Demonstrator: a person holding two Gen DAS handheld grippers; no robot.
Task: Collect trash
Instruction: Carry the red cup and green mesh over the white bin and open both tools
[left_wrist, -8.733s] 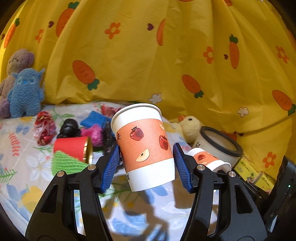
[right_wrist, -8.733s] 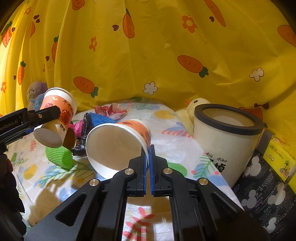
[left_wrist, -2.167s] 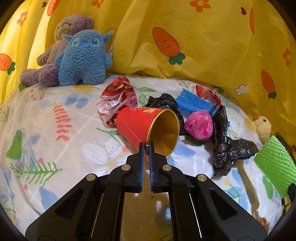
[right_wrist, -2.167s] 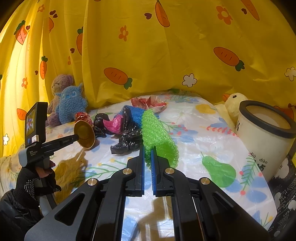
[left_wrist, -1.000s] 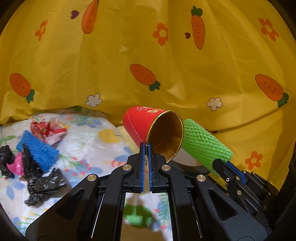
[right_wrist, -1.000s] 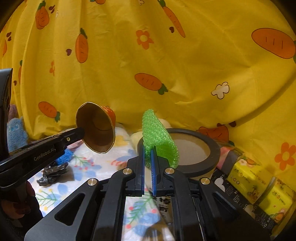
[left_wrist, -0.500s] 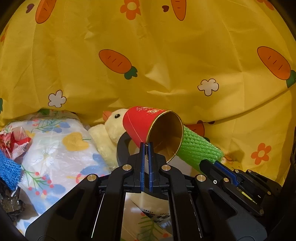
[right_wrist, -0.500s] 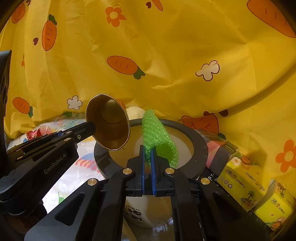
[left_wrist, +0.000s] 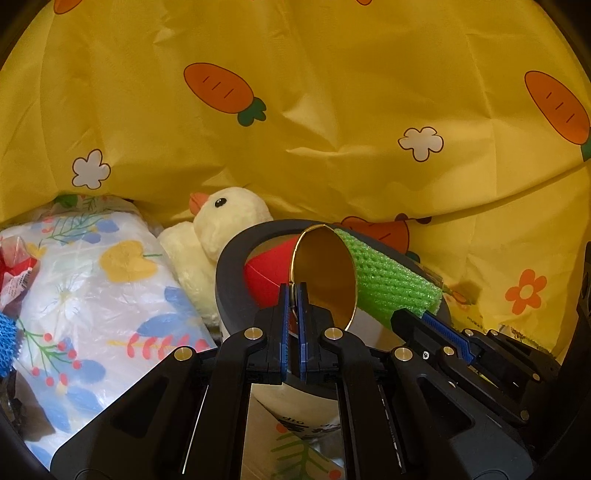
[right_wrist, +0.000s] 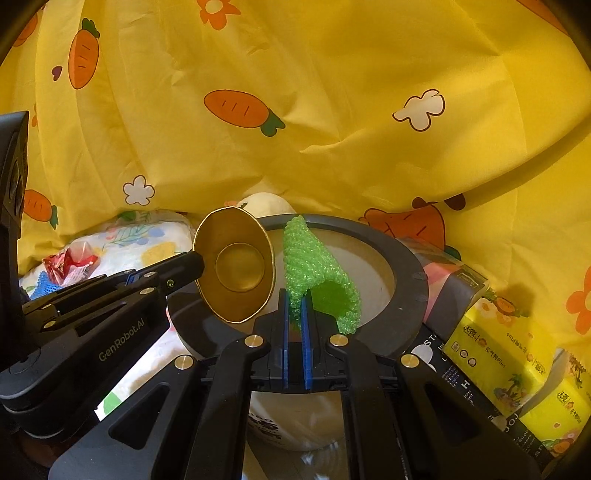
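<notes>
Both tools are clamped tight on trash, the left tool (left_wrist: 292, 295) pinching the rim of the red cup (left_wrist: 275, 275) and the right tool (right_wrist: 294, 306) the green foam net (right_wrist: 317, 273), both poised at frame centre over the black-rimmed bin (right_wrist: 413, 280), apparently ready for dropping in.

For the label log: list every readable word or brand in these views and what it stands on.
"GenRobot.AI": side of the left gripper.
Yellow packs: Chinese print ending "Plus", too small to read.
Bin: printed characters, cut off, unreadable.
Black box: stray white letters, unreadable.
Red wrapper: blurred.
</notes>
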